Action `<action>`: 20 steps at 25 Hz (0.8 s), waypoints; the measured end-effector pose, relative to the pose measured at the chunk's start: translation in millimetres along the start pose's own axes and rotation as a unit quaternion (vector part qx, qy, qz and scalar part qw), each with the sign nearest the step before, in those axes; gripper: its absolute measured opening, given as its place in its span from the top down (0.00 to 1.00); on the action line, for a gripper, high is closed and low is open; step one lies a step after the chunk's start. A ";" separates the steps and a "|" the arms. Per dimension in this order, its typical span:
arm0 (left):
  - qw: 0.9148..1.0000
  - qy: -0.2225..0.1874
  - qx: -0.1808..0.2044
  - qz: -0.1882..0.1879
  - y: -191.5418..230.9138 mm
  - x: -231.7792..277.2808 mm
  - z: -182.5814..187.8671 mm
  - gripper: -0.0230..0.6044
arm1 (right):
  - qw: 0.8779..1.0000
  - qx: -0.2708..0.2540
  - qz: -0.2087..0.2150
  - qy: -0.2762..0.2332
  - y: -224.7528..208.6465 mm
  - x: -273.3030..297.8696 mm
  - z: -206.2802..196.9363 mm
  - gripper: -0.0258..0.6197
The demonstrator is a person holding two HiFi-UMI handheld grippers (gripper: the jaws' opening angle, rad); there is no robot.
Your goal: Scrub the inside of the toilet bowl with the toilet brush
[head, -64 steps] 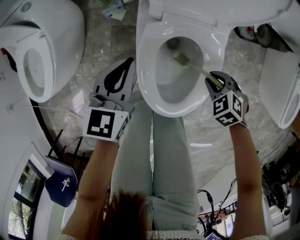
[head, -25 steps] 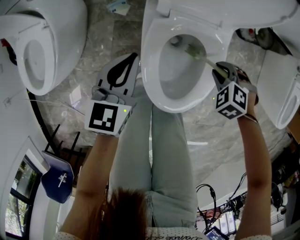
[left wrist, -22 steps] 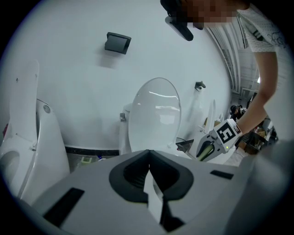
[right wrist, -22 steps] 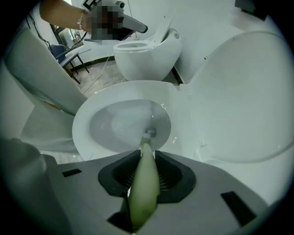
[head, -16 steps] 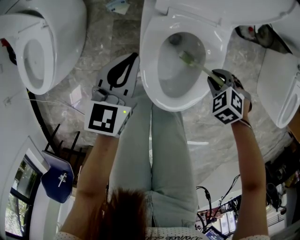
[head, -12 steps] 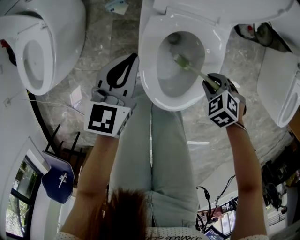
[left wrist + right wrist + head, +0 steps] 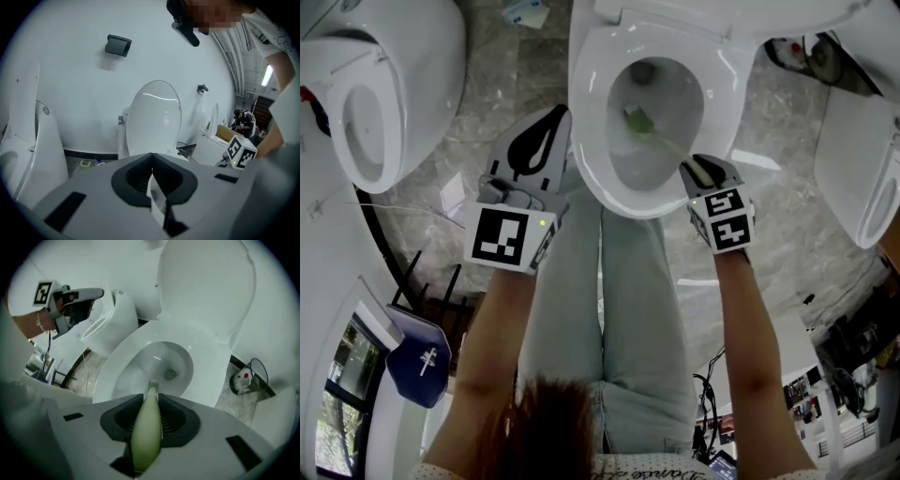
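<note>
Sliding leftward since the earlier frames, the right hand-held gripper (image 7: 698,169) is now hanging over the near right part of the toilet bowl's rim (image 7: 586,159), and its marker cube is rolled to a new face. It is clamped on the toilet brush (image 7: 146,437). The handle's long axis is running from the gripper away and leftward, down into the bowl. The brush head (image 7: 636,120) is lying about mid-bowl, short of the drain hole (image 7: 643,70) at the far end, so further scrubbing strokes look likely to run along that line. The left hand-held gripper (image 7: 553,122) is staying outside the bowl's near left rim, its jaws together on nothing, farther from the brush.

Only the right gripper view is showing the pads gripping the green handle. The head view alone is placing the brush head against the bowl wall. The left gripper view is catching just the raised lid (image 7: 154,117).
</note>
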State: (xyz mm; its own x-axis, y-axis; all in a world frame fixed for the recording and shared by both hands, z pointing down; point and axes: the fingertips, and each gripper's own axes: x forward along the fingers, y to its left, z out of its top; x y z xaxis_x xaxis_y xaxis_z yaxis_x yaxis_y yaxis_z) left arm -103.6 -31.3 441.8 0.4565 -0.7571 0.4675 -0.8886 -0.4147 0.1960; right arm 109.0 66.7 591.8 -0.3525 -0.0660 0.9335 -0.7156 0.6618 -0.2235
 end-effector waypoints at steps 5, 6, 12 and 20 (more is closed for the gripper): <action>1.000 -0.002 0.000 0.001 -4.1 4.5 0.4 0.96 | 0.989 0.133 0.027 -0.058 6.2 3.9 2.1 0.79; 1.000 -0.001 0.000 0.001 -4.7 5.3 0.1 0.96 | 0.987 0.141 0.030 -0.065 8.2 5.3 5.3 0.79; 1.000 0.003 0.003 -0.001 -9.1 6.7 -1.3 0.96 | 0.976 0.181 0.053 -0.112 12.7 5.4 32.0 0.79; 1.000 0.005 0.004 0.000 -11.0 7.2 -1.4 0.96 | 0.925 0.313 0.081 -0.200 -1.0 6.3 65.9 0.79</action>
State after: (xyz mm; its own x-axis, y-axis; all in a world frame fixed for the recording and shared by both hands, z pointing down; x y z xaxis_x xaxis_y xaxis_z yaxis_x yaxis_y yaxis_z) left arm -90.6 -31.5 444.2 0.4554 -0.7523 0.4760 -0.8885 -0.4179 0.1896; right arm 67.7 16.4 579.4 -0.5910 -0.3578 0.7230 -0.7987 0.1335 -0.5868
